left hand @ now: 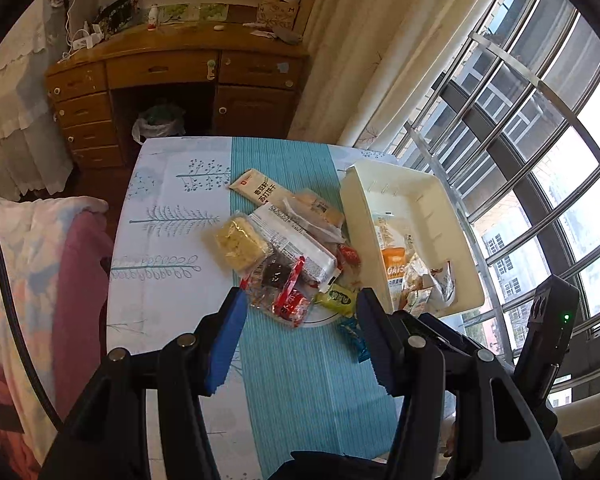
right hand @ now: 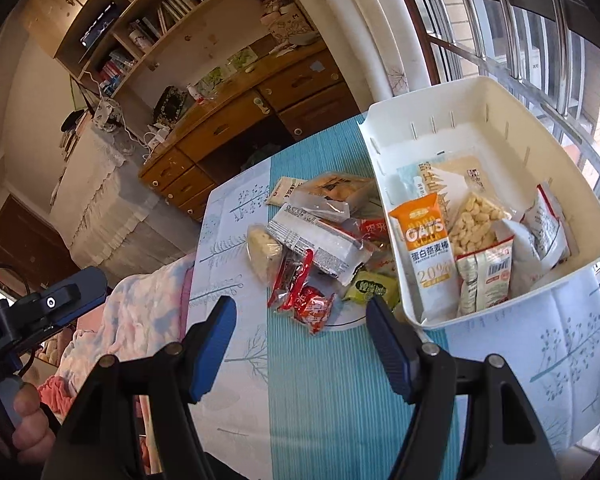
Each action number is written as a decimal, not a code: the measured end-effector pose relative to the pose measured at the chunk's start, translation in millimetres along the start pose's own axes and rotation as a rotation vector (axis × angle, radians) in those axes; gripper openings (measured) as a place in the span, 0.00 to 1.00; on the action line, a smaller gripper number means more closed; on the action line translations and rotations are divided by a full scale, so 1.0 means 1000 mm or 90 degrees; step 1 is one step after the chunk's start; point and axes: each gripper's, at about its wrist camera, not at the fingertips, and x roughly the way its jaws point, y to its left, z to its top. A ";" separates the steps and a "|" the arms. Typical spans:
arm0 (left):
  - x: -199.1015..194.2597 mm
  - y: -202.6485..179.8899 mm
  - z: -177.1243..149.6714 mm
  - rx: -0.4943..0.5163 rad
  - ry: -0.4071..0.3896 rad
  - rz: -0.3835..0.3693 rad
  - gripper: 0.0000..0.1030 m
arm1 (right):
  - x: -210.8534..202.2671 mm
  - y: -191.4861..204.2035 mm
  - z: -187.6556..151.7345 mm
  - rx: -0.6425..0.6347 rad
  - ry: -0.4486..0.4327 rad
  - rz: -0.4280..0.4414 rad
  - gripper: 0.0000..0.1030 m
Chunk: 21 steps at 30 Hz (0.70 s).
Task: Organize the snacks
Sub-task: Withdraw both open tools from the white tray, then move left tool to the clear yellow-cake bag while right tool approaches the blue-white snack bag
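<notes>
- Bedroom-like surroundings frame a table (left hand: 172,320) under a pale cloth printed with trees, with a teal striped band running down its middle away from the cameras.
- Nearest each lens, the left gripper (left hand: 300,312) and the right gripper (right hand: 300,320) both hang over the teal band with blue-padded jaws spread apart and nothing between them.
- Just beyond the fingertips lies a loose pile of snacks: a red wrapped snack (right hand: 314,308), a green packet (right hand: 370,288) touching the bin's near corner, and a clear pack of yellow crackers (left hand: 240,244).
- A long white foil packet (left hand: 296,244) lies across the pile, its long axis running diagonally from near right to far left in the left wrist view.
- At the pile's far end a cream biscuit sleeve (left hand: 254,192) points toward the far left corner of the table.
- Right of the pile stands a cream plastic bin (right hand: 572,184), its long axis running away from the cameras.
- Inside it an orange oats bar (right hand: 424,236) lies lengthwise, orange end toward the far wall, beside a clear bag of pale puffs (right hand: 474,220) and several white packets.
- A blue wrapper (left hand: 354,338) is half hidden behind the left gripper's right finger.
- Beside the table's left edge lies a pink and white blanket (right hand: 140,320).
- Farther back stand a wooden desk (left hand: 172,68) with drawers, cream curtains, and a barred window (left hand: 540,140); small desk clutter is too small to name.
</notes>
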 end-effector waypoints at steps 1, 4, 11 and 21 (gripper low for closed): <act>0.000 0.005 -0.001 0.006 0.005 0.001 0.54 | 0.002 0.002 -0.004 0.011 0.000 -0.004 0.66; 0.002 0.019 -0.002 0.021 0.022 0.000 0.54 | 0.007 0.005 -0.017 0.047 0.001 -0.015 0.66; 0.009 0.040 -0.003 0.066 0.051 -0.003 0.60 | 0.015 0.008 -0.039 0.106 0.006 -0.048 0.66; 0.035 0.040 0.011 0.131 0.086 -0.002 0.70 | 0.022 -0.010 -0.054 0.152 0.018 -0.110 0.66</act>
